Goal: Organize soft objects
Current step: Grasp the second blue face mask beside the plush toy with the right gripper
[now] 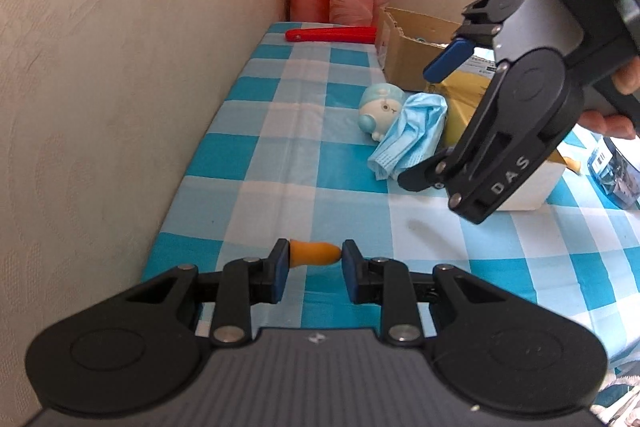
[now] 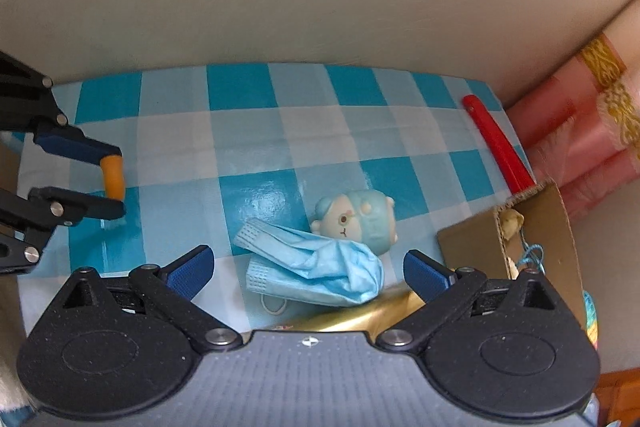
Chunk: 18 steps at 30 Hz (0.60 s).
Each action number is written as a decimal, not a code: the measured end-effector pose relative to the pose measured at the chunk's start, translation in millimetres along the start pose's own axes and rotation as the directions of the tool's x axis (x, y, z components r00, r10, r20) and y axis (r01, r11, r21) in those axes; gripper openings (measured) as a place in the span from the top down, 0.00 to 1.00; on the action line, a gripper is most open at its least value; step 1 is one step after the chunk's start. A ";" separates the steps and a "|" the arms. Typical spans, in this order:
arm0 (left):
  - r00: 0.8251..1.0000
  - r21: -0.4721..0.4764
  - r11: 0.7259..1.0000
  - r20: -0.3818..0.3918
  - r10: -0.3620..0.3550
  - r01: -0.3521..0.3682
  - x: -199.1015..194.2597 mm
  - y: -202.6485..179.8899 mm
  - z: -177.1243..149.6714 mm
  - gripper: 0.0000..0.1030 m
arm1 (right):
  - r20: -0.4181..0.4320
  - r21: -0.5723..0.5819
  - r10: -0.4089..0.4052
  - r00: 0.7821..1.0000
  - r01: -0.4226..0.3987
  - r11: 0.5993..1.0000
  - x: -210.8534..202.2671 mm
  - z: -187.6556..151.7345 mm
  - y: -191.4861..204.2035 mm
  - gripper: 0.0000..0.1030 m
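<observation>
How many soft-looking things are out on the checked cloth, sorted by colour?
Orange: 1, the orange piece held in the left gripper
Blue: 2, the face mask and the plush toy
Total: 3

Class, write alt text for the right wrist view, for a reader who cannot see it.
The open right gripper hovers over a crumpled light-blue face mask beside a small blue-and-white plush doll on a blue-and-white checked tablecloth. At far left, the left gripper pinches a small orange rubber finger cot; a brown cardboard box stands at right.
</observation>
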<state>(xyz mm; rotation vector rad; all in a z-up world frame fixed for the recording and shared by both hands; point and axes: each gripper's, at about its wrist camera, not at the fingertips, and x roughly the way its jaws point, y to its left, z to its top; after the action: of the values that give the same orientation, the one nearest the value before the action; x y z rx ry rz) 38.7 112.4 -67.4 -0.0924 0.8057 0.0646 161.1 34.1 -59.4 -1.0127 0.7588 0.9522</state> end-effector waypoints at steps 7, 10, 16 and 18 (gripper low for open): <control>1.000 -0.010 1.000 -0.002 -0.005 0.005 1.1 0.7 -0.8 0.74 | -0.046 -0.001 0.013 0.999 -0.013 1.000 18.0 1.2 -4.5 0.10; 1.000 -0.008 1.000 -0.003 -0.008 0.008 1.2 0.3 -0.4 0.74 | -0.056 -0.003 0.011 0.998 -0.011 1.000 21.6 1.0 -4.6 0.15; 1.000 -0.008 1.000 -0.006 -0.011 0.011 2.6 1.2 0.6 0.74 | -0.064 -0.005 0.004 0.998 -0.004 1.000 23.4 2.1 -1.6 0.25; 1.000 -0.008 1.000 -0.009 -0.011 0.011 3.3 1.7 1.2 0.74 | -0.058 -0.003 0.007 0.998 -0.007 1.000 21.7 2.0 -1.5 0.26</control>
<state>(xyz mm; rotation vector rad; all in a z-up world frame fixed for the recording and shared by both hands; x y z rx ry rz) 41.7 114.3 -69.1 -0.1052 0.8143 0.0572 171.4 42.0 -76.9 -1.0448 0.8098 0.9336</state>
